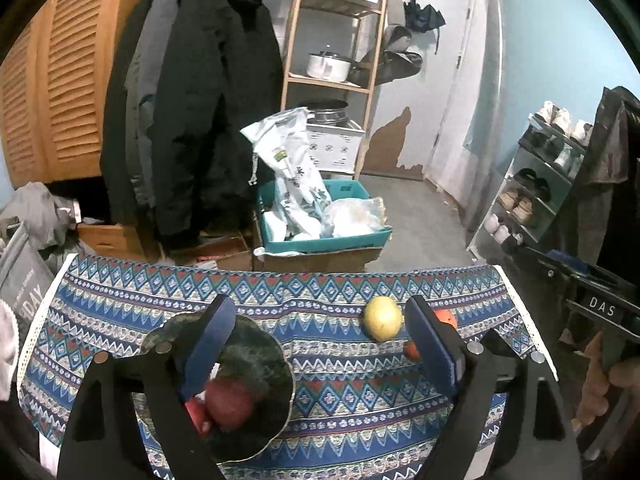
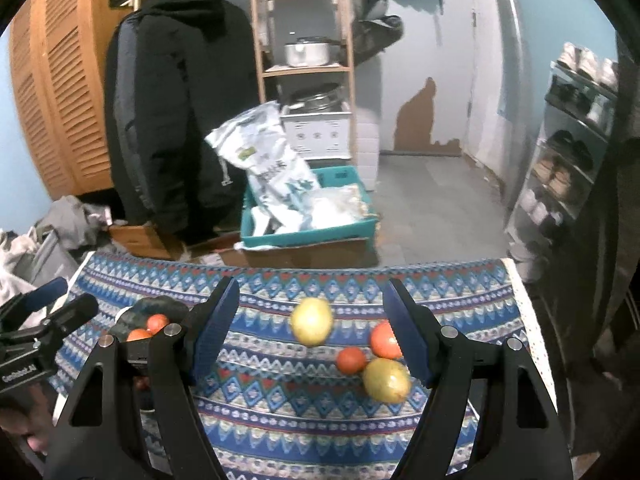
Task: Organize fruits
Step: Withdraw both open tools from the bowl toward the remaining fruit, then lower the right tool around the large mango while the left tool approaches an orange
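Note:
A dark plate [image 1: 256,344] lies on the patterned tablecloth [image 1: 340,392] and holds a red fruit [image 1: 230,404]. My left gripper [image 1: 320,300] hovers over it, open and empty. A yellow lemon [image 1: 382,318] and two orange fruits [image 1: 446,318] sit further right. In the right wrist view my right gripper [image 2: 312,288] is open above the cloth with nothing held. Below it lie the lemon [image 2: 311,320], an orange [image 2: 384,340], a small red-orange fruit [image 2: 351,360] and a yellow-green fruit [image 2: 386,380]. The plate [image 2: 160,306] with red fruits [image 2: 157,322] is at the left.
The table's far edge [image 1: 320,270] drops off to the floor. Beyond it stand a teal crate [image 1: 328,240] on a cardboard box, hanging dark coats [image 1: 192,120] and a wooden shelf [image 1: 332,80]. A shoe rack [image 1: 532,192] is at the right. A hand [image 1: 624,376] holds the right gripper.

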Demonstrator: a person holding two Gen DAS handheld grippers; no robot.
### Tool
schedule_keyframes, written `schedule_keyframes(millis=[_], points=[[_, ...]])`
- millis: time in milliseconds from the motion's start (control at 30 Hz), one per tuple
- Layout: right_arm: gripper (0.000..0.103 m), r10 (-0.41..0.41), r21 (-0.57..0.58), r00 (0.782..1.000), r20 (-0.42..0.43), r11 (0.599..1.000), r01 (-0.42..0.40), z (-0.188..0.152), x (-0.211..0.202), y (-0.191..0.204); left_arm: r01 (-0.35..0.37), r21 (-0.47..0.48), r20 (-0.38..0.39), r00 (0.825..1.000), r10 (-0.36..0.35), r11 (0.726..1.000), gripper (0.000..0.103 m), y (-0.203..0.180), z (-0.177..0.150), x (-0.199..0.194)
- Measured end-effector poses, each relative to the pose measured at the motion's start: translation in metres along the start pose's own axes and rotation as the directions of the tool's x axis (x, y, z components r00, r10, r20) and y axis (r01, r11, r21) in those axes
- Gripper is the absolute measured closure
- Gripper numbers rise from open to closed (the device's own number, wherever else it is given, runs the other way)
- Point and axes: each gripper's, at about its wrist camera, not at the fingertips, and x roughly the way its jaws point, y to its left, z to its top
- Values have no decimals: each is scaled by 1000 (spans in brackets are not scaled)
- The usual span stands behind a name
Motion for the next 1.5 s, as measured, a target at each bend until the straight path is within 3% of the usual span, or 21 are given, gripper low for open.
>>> schedule_keyframes(millis=[433,867,1267,1500], points=[[28,-65,68,998,1,996,65,-14,-15,-57,48,87,-28,999,-45,995,14,-52,0,15],[27,-73,97,996,-52,992,78,-31,4,-88,70,135,-94,994,-58,988,14,-82,-8,48],[27,-48,117,983,-179,991,70,-58,64,-105,57,171,-195,980,-23,984,14,-92,-30,102],[27,-30,105,955,-294,992,64,-83,108,-108,51,139,-281,960,-10,989,14,-87,-48,136]])
